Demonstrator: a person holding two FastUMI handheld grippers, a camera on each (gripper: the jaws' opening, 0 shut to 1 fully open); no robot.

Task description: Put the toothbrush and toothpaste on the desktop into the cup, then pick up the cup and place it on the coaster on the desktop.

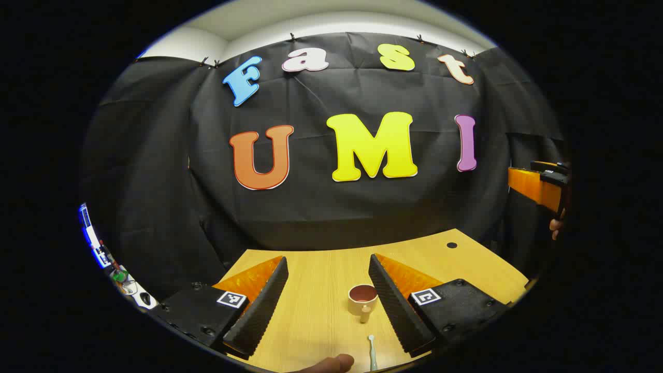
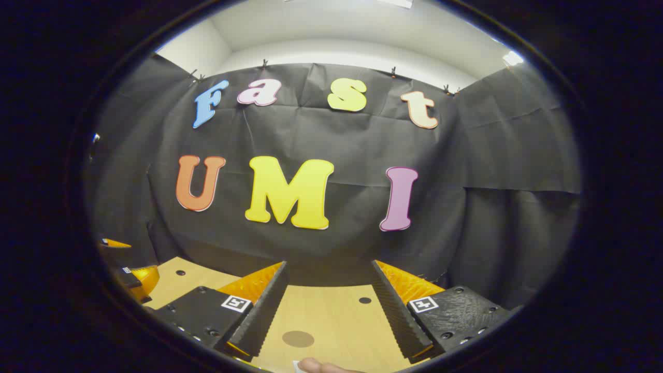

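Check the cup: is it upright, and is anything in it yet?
Upright and empty: the cup stands on the desk, mouth up, with a bare inside. The toothbrush lies on the desk in front of it.

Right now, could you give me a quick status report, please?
Left gripper open, right gripper open, both empty. Cup upright on desk, toothbrush lying just before it. Coaster bare.

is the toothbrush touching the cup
Apart. The left gripper view shows bare desk between the toothbrush tip and the cup.
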